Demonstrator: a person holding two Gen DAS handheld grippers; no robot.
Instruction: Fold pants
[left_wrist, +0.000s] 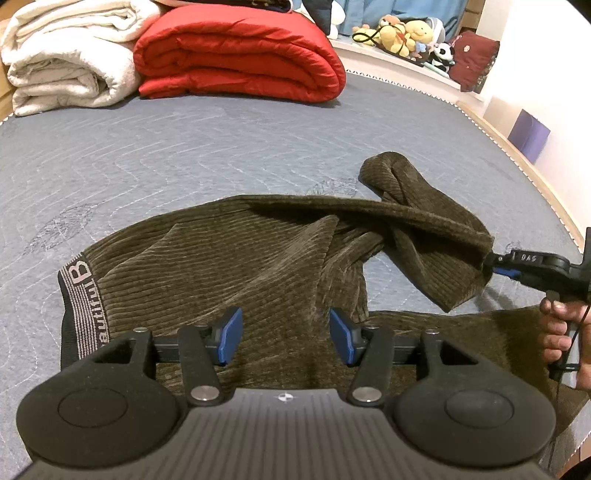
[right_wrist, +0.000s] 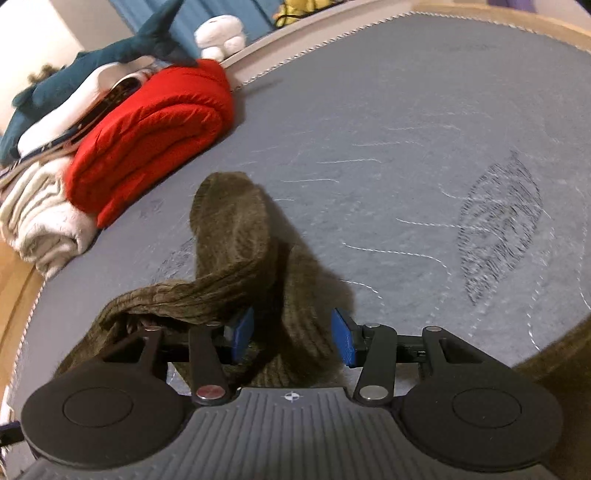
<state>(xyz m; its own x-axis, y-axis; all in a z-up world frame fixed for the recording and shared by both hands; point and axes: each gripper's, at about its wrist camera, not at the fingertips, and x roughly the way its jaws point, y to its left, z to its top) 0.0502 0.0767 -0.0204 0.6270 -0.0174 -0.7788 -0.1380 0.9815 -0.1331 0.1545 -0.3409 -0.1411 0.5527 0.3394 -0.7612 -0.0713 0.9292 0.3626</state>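
Olive-brown corduroy pants (left_wrist: 229, 266) lie crumpled on the grey quilted bed (left_wrist: 147, 155), with the striped lettered waistband (left_wrist: 83, 306) at the left. My left gripper (left_wrist: 286, 338) is open and empty, just above the pants' seat. My right gripper (left_wrist: 493, 264) meets a lifted, twisted pant leg (left_wrist: 424, 221) at the right. In the right wrist view this leg (right_wrist: 236, 236) runs between the wide-open blue pads (right_wrist: 341, 341) of the right gripper (right_wrist: 291, 339); the jaws do not press it. The other leg (left_wrist: 461, 332) lies under the right hand.
A folded red quilt (left_wrist: 240, 55) and a folded cream blanket (left_wrist: 70, 55) lie at the bed's far end. Plush toys (left_wrist: 402, 35) sit on a shelf behind. A blue shark plush (right_wrist: 96, 70) lies on the pile. The bed's wooden edge (left_wrist: 524, 162) runs along the right.
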